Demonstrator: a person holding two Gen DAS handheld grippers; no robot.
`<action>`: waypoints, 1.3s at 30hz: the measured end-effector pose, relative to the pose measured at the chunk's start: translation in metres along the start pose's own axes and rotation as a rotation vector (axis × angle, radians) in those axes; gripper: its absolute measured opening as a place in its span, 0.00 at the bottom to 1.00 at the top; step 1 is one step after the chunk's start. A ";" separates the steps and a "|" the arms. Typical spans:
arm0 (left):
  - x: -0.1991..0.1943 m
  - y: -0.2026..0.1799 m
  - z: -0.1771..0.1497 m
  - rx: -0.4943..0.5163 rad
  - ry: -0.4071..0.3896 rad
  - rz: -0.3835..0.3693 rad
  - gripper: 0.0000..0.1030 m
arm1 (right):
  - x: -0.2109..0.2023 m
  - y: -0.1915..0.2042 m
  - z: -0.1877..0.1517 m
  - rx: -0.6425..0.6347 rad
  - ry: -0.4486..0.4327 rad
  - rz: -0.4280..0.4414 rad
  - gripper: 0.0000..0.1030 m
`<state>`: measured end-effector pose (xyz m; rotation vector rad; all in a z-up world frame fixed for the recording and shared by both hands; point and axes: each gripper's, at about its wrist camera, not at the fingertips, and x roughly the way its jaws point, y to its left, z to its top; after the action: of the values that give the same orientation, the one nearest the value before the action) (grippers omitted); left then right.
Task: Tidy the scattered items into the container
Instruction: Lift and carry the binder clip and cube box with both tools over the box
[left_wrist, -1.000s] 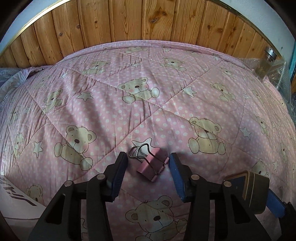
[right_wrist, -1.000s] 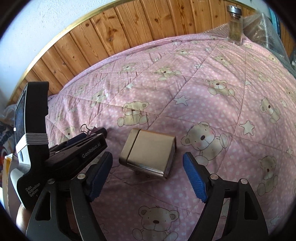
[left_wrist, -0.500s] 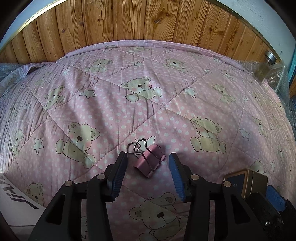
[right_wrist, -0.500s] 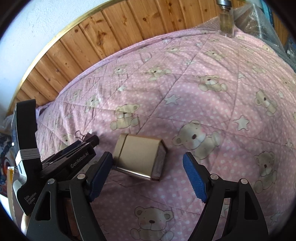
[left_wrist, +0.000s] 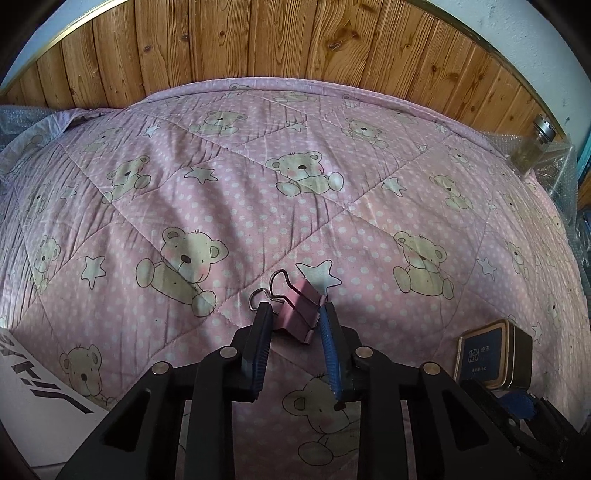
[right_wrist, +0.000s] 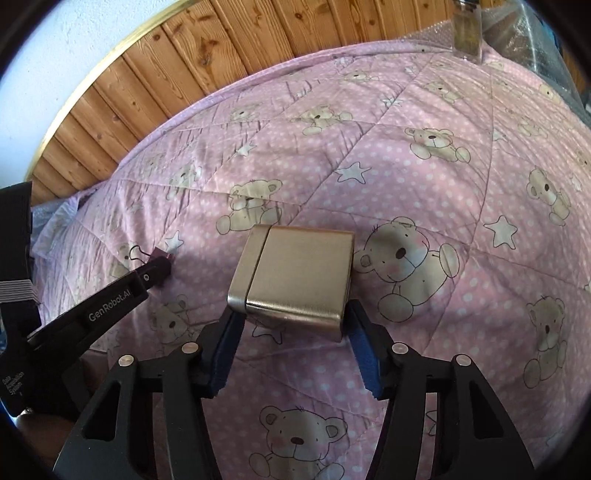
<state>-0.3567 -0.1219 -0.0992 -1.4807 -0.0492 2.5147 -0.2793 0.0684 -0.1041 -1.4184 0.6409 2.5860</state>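
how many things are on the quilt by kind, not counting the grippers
binder clip: 1
gold tin: 1
glass jar: 1
total: 3

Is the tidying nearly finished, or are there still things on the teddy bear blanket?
Just starting. Nothing looks put away, and no container shows. The left gripper is shut on the pink binder clip, and the right gripper on the gold tin. Both things are at the quilt.
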 end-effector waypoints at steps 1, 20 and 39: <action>-0.001 -0.002 0.000 -0.003 0.003 -0.006 0.27 | -0.002 -0.001 0.000 0.003 -0.003 0.007 0.56; -0.078 -0.034 -0.010 -0.015 -0.006 -0.144 0.27 | -0.070 -0.002 -0.021 0.009 -0.043 0.088 0.54; -0.174 -0.013 -0.092 -0.093 -0.034 -0.256 0.27 | -0.157 0.014 -0.093 -0.099 -0.067 0.094 0.54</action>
<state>-0.1933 -0.1529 0.0073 -1.3669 -0.3435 2.3584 -0.1241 0.0316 -0.0135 -1.3530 0.5910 2.7611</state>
